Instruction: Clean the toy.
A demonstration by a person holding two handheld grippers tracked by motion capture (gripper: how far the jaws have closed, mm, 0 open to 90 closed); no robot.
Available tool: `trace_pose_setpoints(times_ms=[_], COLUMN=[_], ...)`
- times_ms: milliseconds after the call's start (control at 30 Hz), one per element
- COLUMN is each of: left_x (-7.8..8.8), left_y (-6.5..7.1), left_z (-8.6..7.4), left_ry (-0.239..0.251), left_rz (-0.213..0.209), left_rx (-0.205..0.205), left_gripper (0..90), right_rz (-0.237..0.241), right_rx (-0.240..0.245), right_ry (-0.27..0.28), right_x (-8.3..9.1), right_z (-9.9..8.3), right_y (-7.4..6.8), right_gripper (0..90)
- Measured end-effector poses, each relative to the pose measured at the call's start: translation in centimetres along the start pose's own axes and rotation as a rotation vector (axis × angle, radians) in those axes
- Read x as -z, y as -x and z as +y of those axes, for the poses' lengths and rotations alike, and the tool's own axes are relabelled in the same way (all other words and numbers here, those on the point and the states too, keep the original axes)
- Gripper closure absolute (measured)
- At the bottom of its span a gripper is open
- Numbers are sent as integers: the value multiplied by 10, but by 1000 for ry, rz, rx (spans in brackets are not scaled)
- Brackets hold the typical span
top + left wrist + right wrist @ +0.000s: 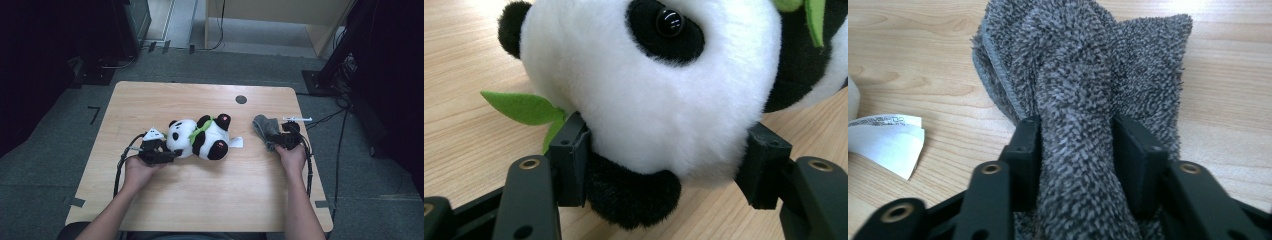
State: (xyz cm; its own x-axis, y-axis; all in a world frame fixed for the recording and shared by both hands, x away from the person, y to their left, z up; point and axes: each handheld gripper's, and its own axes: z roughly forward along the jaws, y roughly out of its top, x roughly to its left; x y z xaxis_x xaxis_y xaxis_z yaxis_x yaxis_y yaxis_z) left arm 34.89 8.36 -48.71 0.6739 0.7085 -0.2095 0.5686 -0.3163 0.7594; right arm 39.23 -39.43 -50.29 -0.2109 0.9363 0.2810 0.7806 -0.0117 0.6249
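Observation:
A black-and-white plush panda (200,137) with a green leaf scarf lies on its side in the middle of the wooden table (200,200). My left gripper (172,152) comes at it from the left. In the left gripper view its jaws press into both sides of the panda's head (649,85), so my left gripper (664,165) is shut on it. A crumpled grey towel (265,129) lies to the right of the panda. My right gripper (282,140) sits at its near end. A raised fold of the towel (1083,75) stands between the jaws of my right gripper (1075,145), which do not squeeze it.
The panda's white sewn-in label (236,142) lies flat between the toy and the towel, also at the left as a label (885,140). A dark cable hole (241,99) sits near the table's far edge. Cables and dark stands crowd the floor at the right.

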Motion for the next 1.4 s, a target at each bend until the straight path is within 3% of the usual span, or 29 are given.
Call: trace_pose_setpoints(times_ms=[200, 300, 433, 533, 633, 867, 1033, 1100, 1233, 1400], left_x=[0, 0, 0, 0, 0, 1, 1, 1, 1, 1], left_y=[0, 0, 0, 0, -1, -1, -1, -1, -1, -1], left_z=[0, 0, 0, 0, 1, 1, 1, 2, 3, 3], left_ry=[1, 0, -2, -3, -4, -7, -8, -9, -13, -17], left_rz=[-1, -1, -2, 0, -1, -1, 1, 0, 0, -4], left_rx=[0, 0, 1, 3, 3, -1, 1, 3, 7, 8], left_gripper=[343, 337, 327, 319, 314, 313, 312, 312, 311, 309], right_rz=[-37, -18, -33, -56, 15, 3, 17, 38, 22, 64], right_rx=[38, 24, 50, 65, 55, 106, 127, 129, 185, 183], right_ry=[45, 67, 83, 117, 139, 134, 165, 149, 136, 128], right_x=[7, 11, 17, 24, 33, 39, 47, 49, 50, 49], right_z=[3, 5, 7, 9, 8, 4, 1, 2, 0, -5], right_y=[-4, -4, -10, -14, -13, -22, -33, -38, -52, -64], right_gripper=[387, 361, 337, 351, 408, 395, 410, 418, 373, 374])
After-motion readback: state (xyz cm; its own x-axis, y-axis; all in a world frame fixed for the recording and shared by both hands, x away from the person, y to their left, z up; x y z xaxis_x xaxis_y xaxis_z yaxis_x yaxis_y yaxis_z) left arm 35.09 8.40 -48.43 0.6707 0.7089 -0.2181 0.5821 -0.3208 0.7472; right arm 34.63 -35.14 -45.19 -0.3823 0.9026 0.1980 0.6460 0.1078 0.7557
